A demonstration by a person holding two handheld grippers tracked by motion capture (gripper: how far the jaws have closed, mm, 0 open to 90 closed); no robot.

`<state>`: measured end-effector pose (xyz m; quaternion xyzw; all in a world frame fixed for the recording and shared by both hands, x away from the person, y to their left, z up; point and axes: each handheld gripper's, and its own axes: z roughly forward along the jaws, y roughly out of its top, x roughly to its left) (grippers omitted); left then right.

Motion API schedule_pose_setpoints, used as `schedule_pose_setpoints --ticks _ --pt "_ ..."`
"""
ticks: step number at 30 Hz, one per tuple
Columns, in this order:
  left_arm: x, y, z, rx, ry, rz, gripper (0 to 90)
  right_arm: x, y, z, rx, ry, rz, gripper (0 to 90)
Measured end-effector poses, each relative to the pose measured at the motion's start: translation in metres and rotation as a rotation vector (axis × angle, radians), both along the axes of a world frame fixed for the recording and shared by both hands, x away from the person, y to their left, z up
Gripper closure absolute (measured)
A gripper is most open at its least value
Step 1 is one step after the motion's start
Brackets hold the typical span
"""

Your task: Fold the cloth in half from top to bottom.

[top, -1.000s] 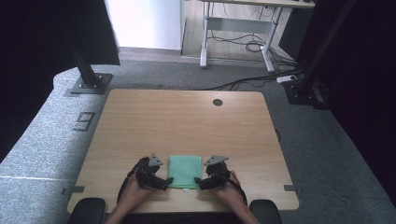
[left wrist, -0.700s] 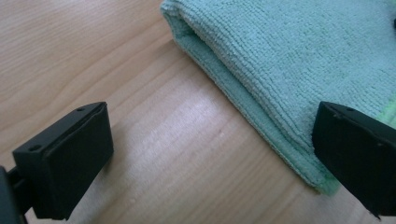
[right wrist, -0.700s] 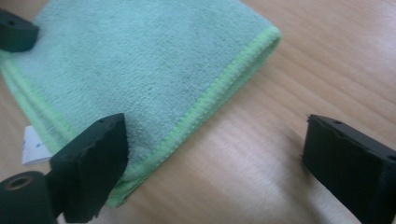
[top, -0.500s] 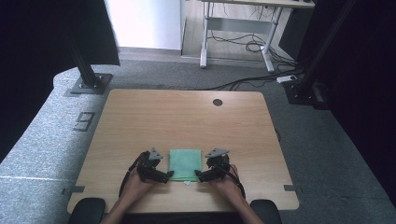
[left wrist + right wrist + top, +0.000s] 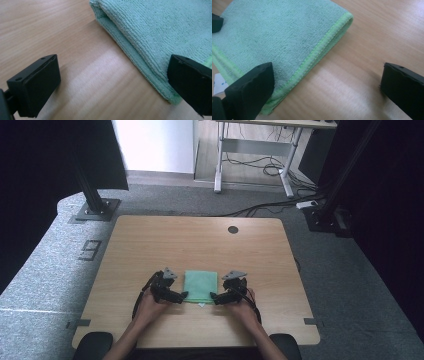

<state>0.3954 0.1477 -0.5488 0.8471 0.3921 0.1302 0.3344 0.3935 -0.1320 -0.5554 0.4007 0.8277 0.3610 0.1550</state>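
Observation:
A folded light green cloth [image 5: 200, 285] lies flat on the wooden table [image 5: 200, 242] near its front edge. My left gripper [image 5: 181, 295] is at the cloth's near left corner, open, one jaw over the cloth [image 5: 160, 37] and the other over bare wood. My right gripper [image 5: 214, 296] is at the near right corner, open too, one jaw over the cloth's stitched edge [image 5: 322, 47] and the other over the table. A small white label [image 5: 219, 83] sticks out from under the cloth. The left gripper's jaw tip [image 5: 216, 23] appears at the far side in the right gripper view.
The table has a round cable hole [image 5: 233, 229] at the back. Grey carpet surrounds it, with black stand bases at the back left [image 5: 95, 210] and back right [image 5: 325, 217]. A desk frame with cables [image 5: 260, 165] stands farther back.
Both hands have shifted a little toward the cloth's near corners, and the jaws now straddle its side edges. The cloth has not moved.

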Motion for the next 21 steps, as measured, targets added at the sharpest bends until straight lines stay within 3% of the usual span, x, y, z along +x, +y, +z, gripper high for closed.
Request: schedule_pose_setpoints --ticks 21 --pt "0.043 -0.003 0.0 -0.002 -0.002 0.053 0.1 0.045 0.0 0.0 0.002 -0.003 -0.051 0.0"
